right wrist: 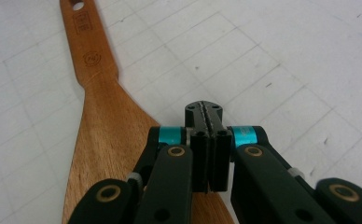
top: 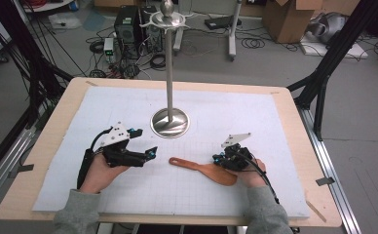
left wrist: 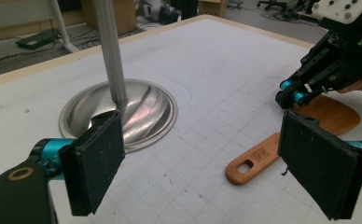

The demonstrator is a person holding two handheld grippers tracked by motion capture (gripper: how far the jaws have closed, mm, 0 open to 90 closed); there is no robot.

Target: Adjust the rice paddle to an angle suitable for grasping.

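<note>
1. Left gripper sits at the left of the white gridded mat, held in the person's left hand. Its jaws stand wide apart with nothing between them; in the left gripper view the flat, dark, finely grained pads frame open mat.
2. Metal stand rises at the centre, a polished, shallow domed base with a slim ribbed pole and a pronged top with a ball finial.
3. Wooden spatula lies flat on the mat in front of the stand, smooth and orange-brown, its narrow handle with a hanging hole pointing left, its broad rounded blade at the right.
4. Right gripper rests over the spatula's blade, its jaws pressed together, gripping nothing; the right gripper view shows the closed tips just beside the blade's edge.
</note>
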